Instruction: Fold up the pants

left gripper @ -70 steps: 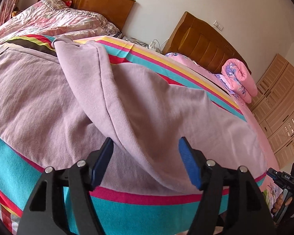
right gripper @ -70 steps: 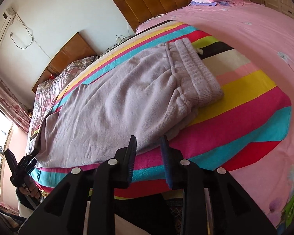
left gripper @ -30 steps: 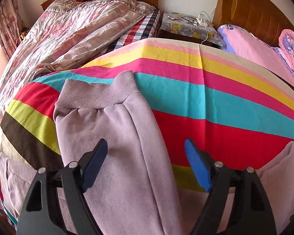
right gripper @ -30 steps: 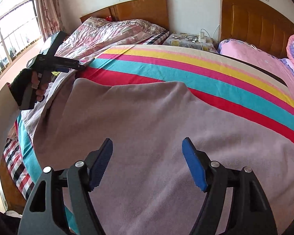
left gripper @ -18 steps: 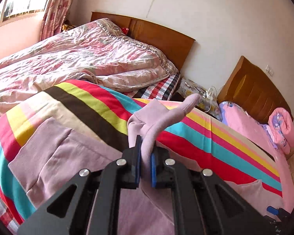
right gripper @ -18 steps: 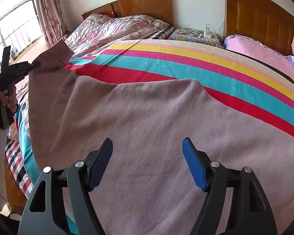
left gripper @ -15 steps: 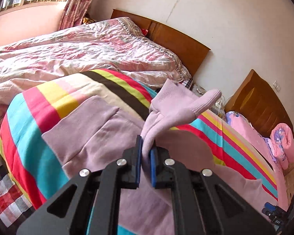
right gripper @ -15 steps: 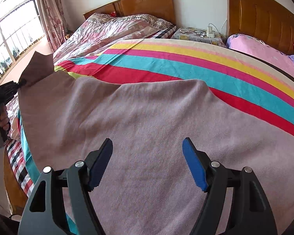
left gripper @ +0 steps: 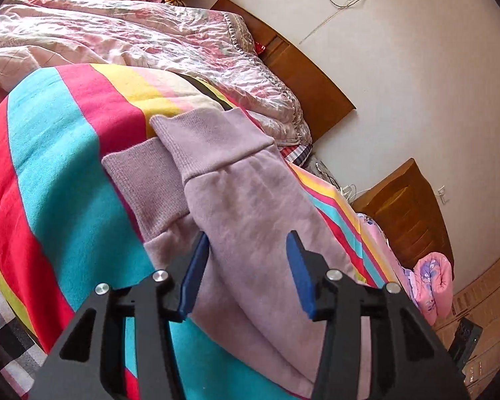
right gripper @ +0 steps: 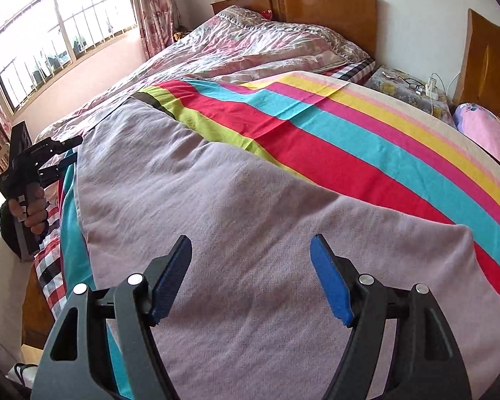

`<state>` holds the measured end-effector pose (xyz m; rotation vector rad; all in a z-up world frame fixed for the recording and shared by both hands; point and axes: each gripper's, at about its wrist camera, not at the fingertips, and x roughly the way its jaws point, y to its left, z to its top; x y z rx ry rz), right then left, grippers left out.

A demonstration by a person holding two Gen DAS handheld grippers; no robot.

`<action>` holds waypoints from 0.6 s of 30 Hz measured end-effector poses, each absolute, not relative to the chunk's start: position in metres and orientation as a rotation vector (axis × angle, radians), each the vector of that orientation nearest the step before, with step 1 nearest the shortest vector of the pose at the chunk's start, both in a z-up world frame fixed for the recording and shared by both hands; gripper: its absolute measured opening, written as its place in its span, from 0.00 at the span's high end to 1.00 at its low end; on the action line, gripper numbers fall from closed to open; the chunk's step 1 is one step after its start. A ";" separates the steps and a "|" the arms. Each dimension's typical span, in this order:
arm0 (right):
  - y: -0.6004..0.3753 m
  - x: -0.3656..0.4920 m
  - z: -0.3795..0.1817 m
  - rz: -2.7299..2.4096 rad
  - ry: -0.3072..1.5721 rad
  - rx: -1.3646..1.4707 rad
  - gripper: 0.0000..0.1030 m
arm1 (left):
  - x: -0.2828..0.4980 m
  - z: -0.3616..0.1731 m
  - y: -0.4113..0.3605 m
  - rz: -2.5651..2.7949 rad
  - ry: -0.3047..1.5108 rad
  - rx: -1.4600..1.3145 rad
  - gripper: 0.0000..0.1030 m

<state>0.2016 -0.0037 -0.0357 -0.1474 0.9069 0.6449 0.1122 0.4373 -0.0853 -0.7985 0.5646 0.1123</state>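
Observation:
Lilac sweatpants (left gripper: 246, 220) lie on a striped blanket (left gripper: 60, 153), one leg laid over the other, both ribbed cuffs (left gripper: 213, 140) at the far end. My left gripper (left gripper: 246, 270) is open and empty just above the upper leg. In the right wrist view the pants (right gripper: 216, 206) spread flat across the blanket (right gripper: 350, 140). My right gripper (right gripper: 250, 276) is open and empty above them. The left gripper (right gripper: 55, 156) shows at the far left edge of that view, held in a gloved hand.
A pink crumpled quilt (left gripper: 133, 43) lies on the neighbouring bed. Wooden headboards (right gripper: 316, 10) stand against the wall. A bedside table with cables (right gripper: 413, 86) sits between the beds. A rolled pink blanket (left gripper: 433, 280) and wooden cabinets (left gripper: 480, 296) are at the right.
My left gripper was shut on a lifted pant leg cuff. It has laid that leg over the other and opened. My right gripper has stayed open above the pants.

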 end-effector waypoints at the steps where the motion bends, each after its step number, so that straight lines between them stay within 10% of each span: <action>1: -0.001 0.201 -0.040 0.648 0.919 -0.144 0.30 | 0.116 -0.088 0.440 0.108 0.574 -0.811 0.55; 4: 0.004 0.200 -0.049 0.647 0.945 -0.154 0.30 | 0.124 -0.096 0.449 0.103 0.580 -0.850 0.60; 8: 0.004 0.199 -0.050 0.646 0.944 -0.147 0.30 | 0.119 -0.095 0.455 0.121 0.537 -0.848 0.98; 18: -0.003 0.192 -0.047 0.633 0.929 -0.127 0.30 | 0.082 -0.096 0.446 0.225 0.601 -0.756 0.97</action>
